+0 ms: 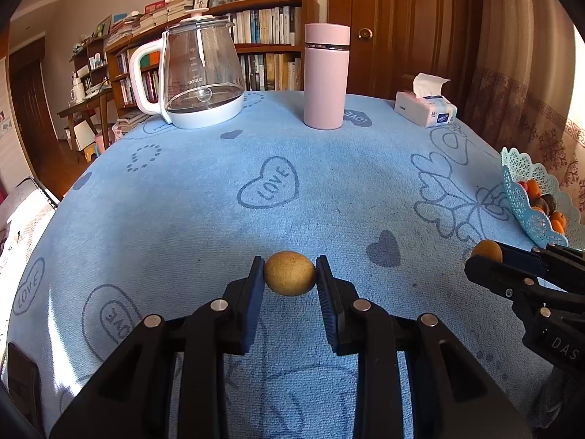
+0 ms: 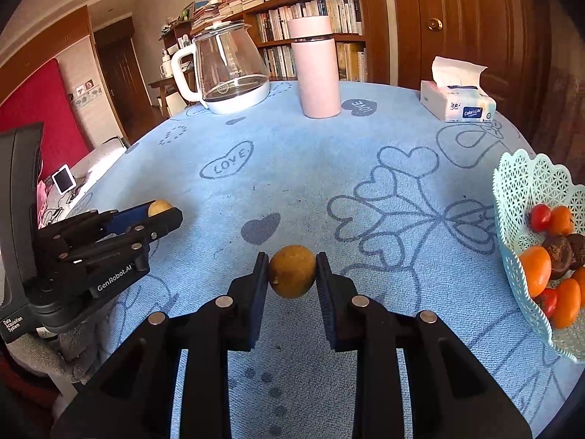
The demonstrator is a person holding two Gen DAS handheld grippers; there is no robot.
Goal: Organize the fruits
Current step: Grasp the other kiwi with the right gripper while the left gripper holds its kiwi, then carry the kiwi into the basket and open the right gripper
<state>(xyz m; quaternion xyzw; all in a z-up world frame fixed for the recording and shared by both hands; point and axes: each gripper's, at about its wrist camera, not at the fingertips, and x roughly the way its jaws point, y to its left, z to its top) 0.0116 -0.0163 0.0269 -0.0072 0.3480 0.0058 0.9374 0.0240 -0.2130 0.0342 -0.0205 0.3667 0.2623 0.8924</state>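
Left gripper (image 1: 290, 274) is clamped on a small round tan fruit (image 1: 290, 273), pads touching it on both sides, held just above the tablecloth (image 1: 219, 234). Right gripper (image 2: 291, 274) is likewise closed on a second brown-yellow fruit (image 2: 292, 271), also off the surface. Each tool shows in the other's camera: the right one at the right edge of the left view, the left one at the left edge of the right view, each with its fruit at the tips.

Surface: table covered by a light blue towel-like cloth printed with darker hearts, "LOVE" labels and flower outlines. Some dark specks on it in the right view.

Basket (image 2: 512, 197): pale turquoise lattice plastic, scalloped rim, at the right edge of the table. Inside: orange fruits (image 2: 535, 269), small red ones (image 2: 540, 216) and dark brown ones (image 2: 557, 250). Well apart from the left gripper, nearer the right one.

Far side of table, left to right: glass kettle (image 1: 199, 69) with white handle and base, upright pink flask (image 1: 325, 77), tissue pack (image 1: 426, 108) with a sheet sticking up. All apart from each other.

Room: wooden bookshelf (image 1: 270, 29) packed with books behind the table, stacks of books and a woven bowl on top. Dark wooden door (image 1: 395, 25) with a round brass knob to the right of it. Patterned curtain (image 1: 526, 84) at far right. Red panel (image 2: 40, 117) on the left wall in the right view.
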